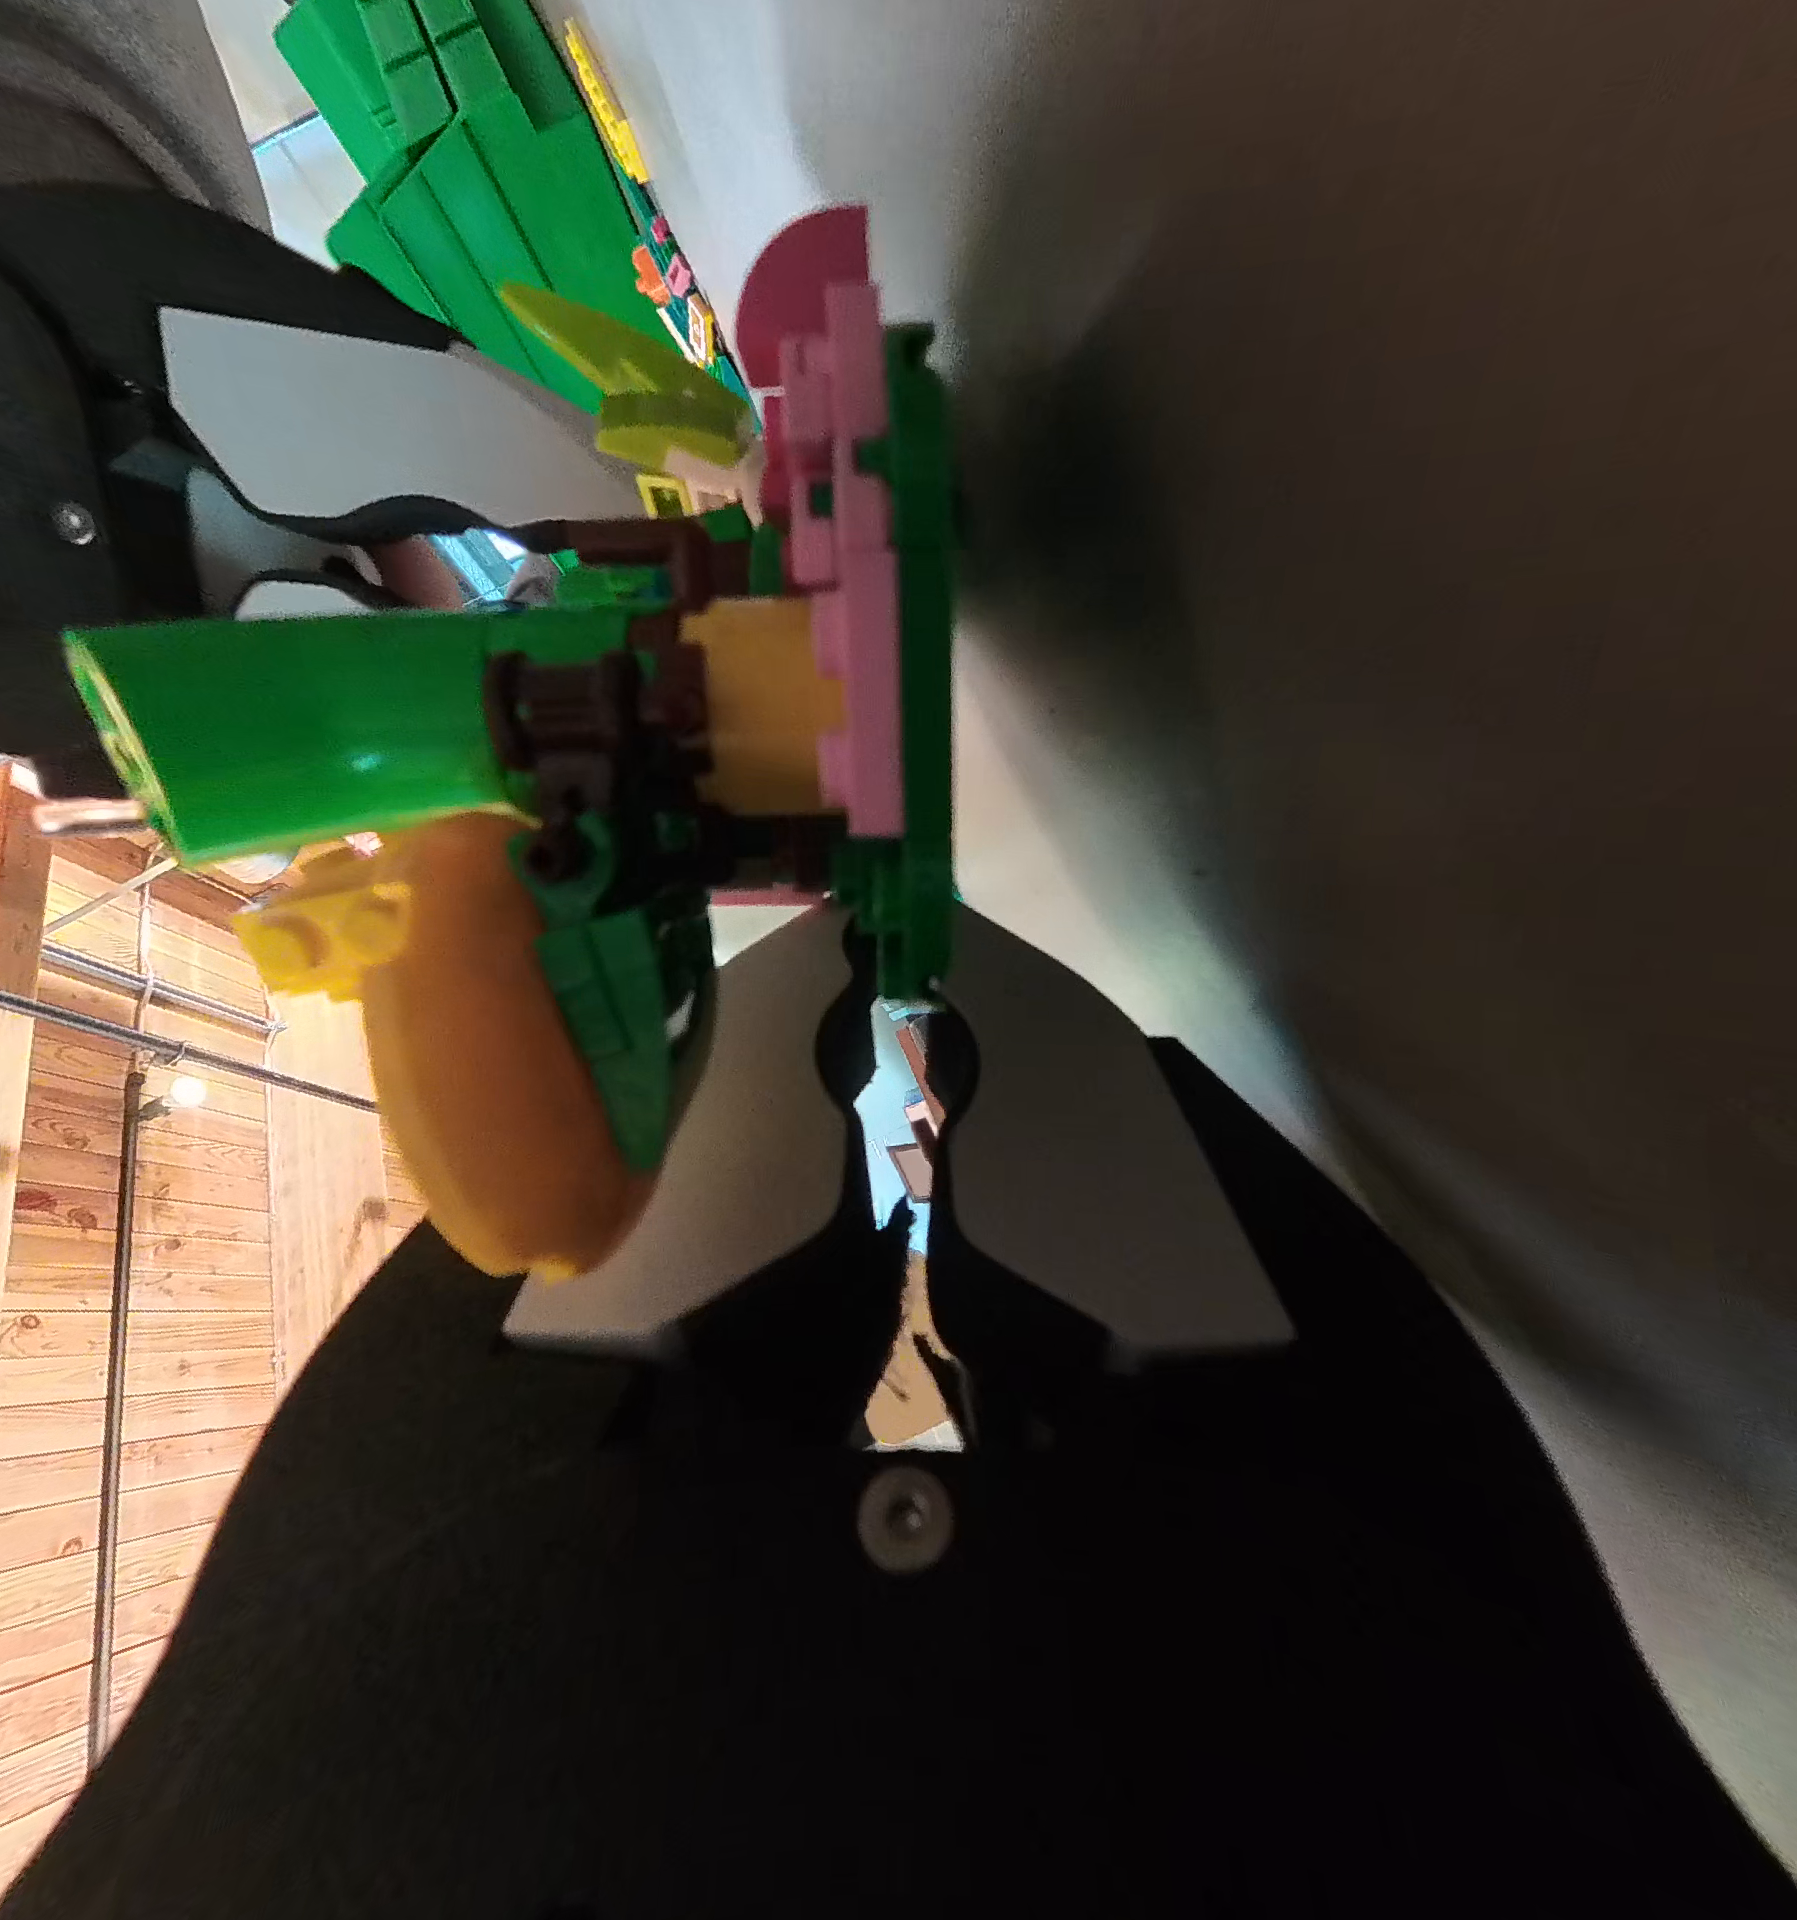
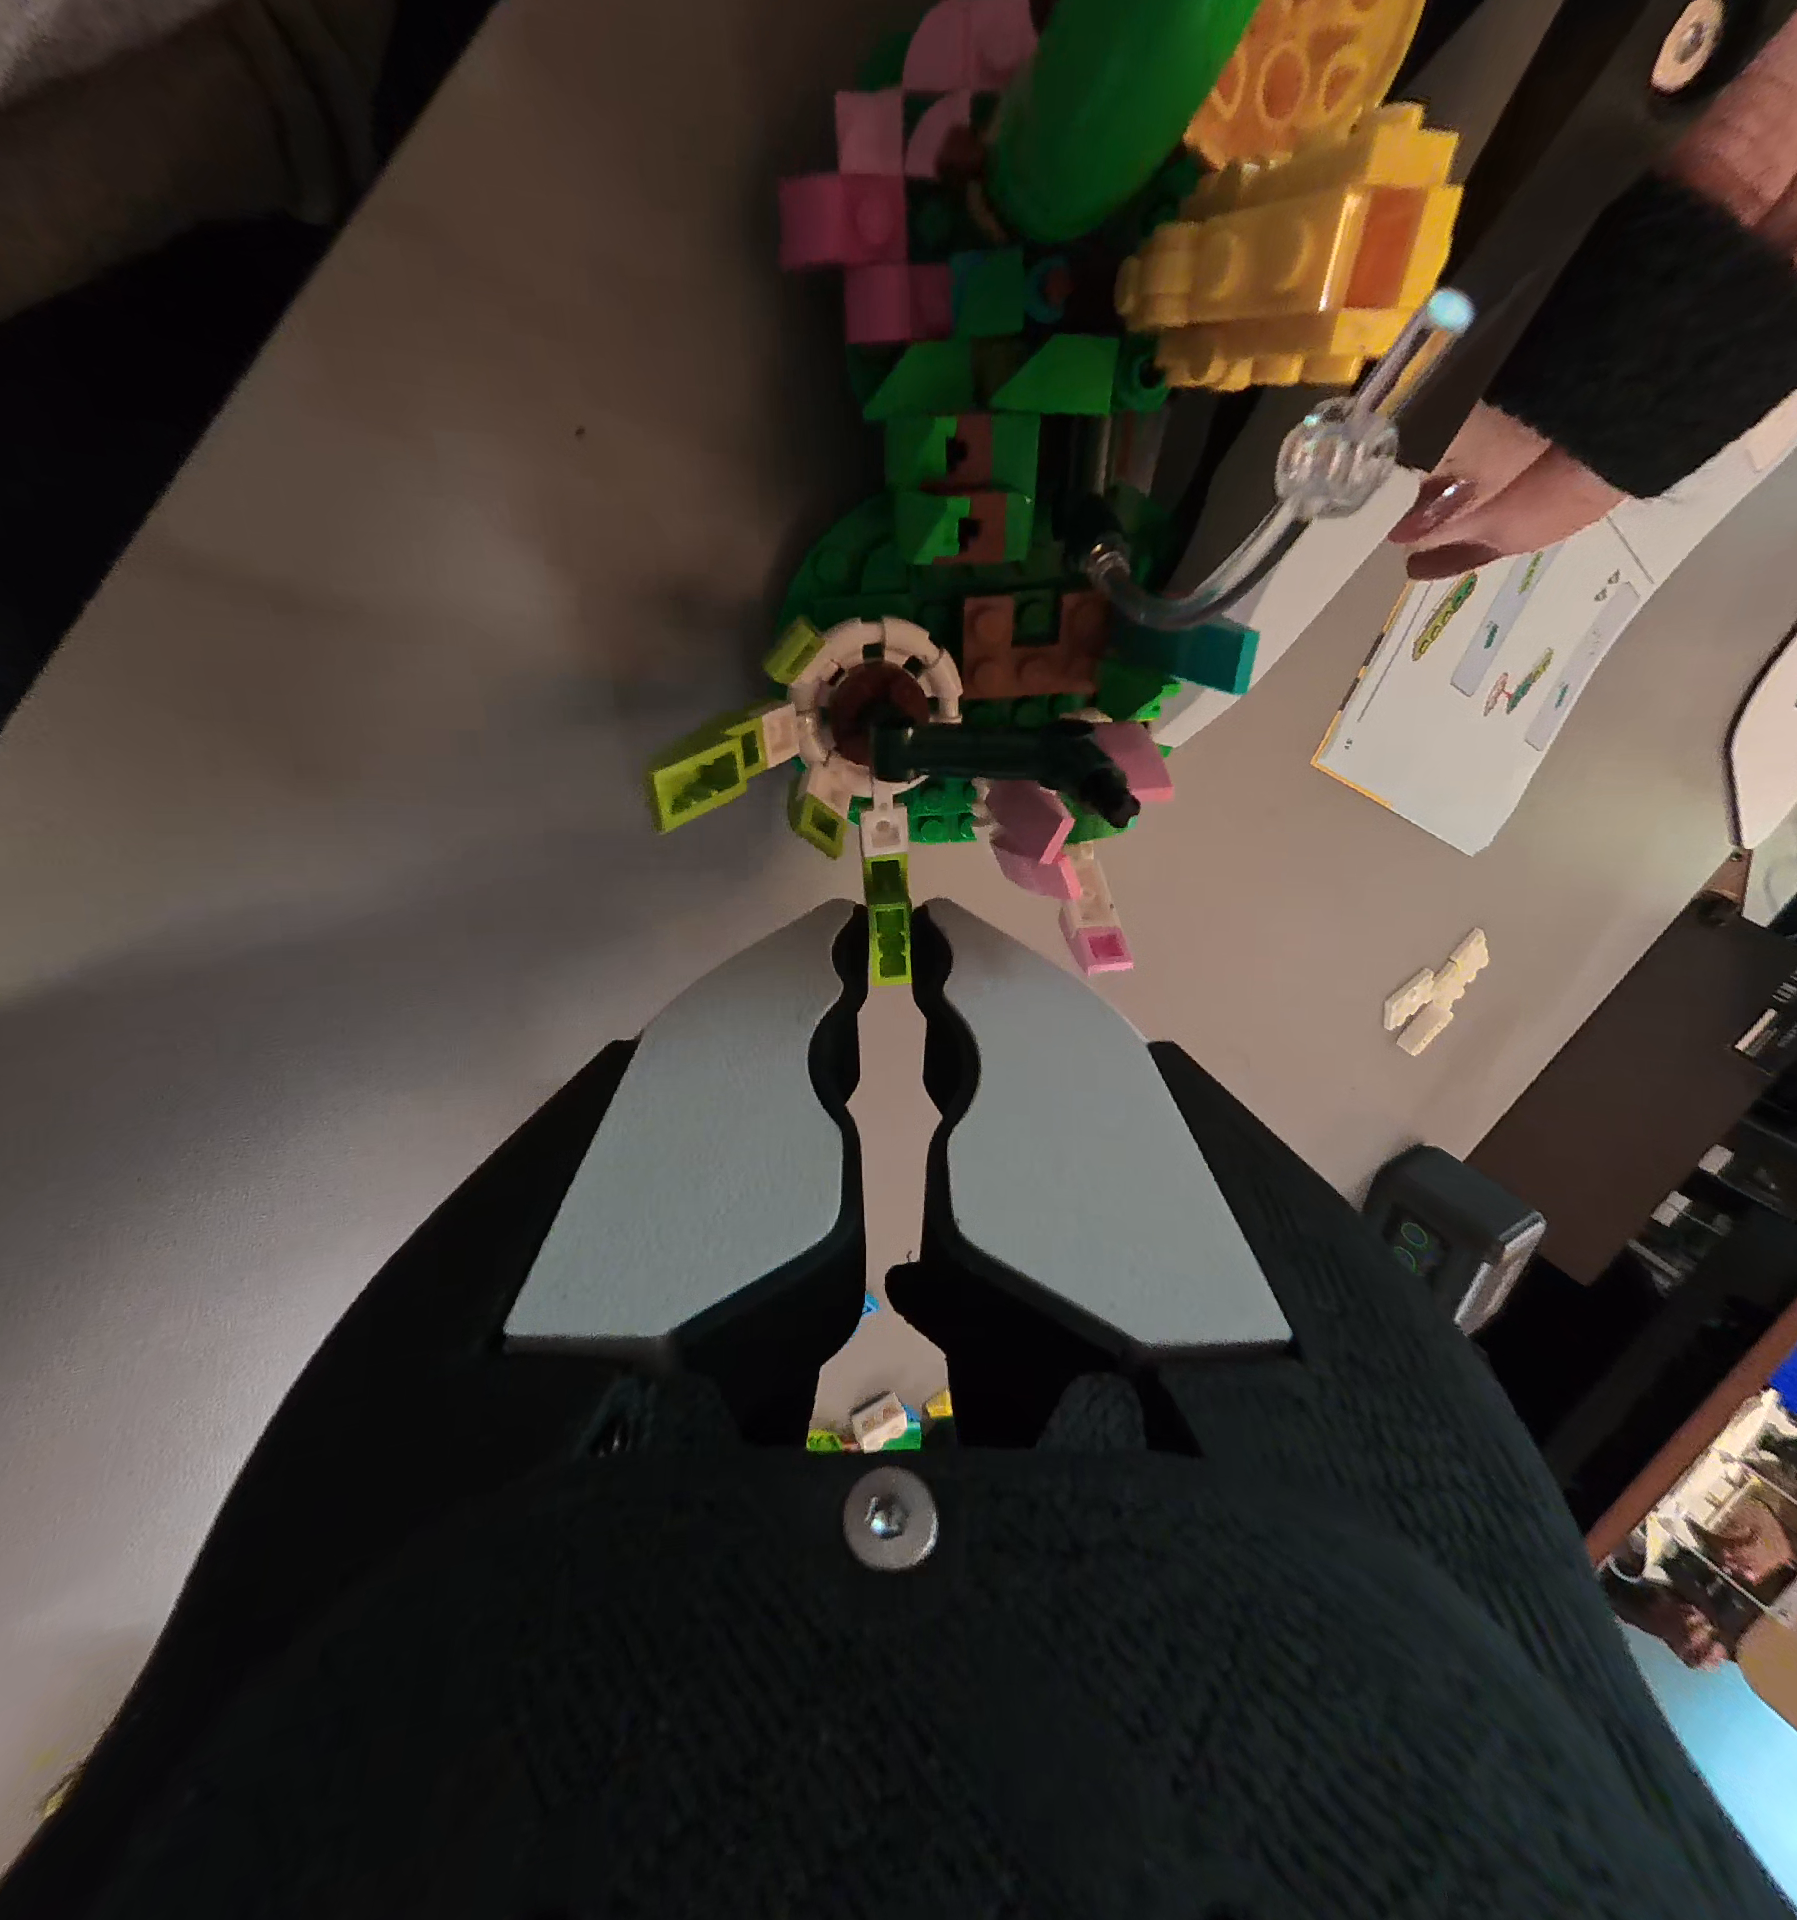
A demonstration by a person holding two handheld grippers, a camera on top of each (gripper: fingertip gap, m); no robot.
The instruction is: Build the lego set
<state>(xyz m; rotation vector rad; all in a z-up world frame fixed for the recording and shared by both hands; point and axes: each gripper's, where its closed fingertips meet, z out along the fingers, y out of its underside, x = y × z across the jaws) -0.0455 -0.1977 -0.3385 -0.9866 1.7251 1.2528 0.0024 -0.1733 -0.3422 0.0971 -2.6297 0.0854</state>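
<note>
Left wrist view had my left gripper (image 1: 899, 971) pinched on the green base plate (image 1: 920, 665) of the lego model (image 1: 665, 717), which was tipped on its side over the grey table (image 1: 1393, 520). I counted one big green leaf (image 1: 291, 727) and one orange dome (image 1: 478, 1049) on it. Right wrist view showed my right gripper (image 2: 889, 940) nearly closed around one lime petal piece (image 2: 889, 935) joined to the white ring (image 2: 873, 707); I counted three more lime petals there. One instruction booklet (image 2: 1476, 707) lay well apart, one white loose piece (image 2: 1434, 992) nearer.
</note>
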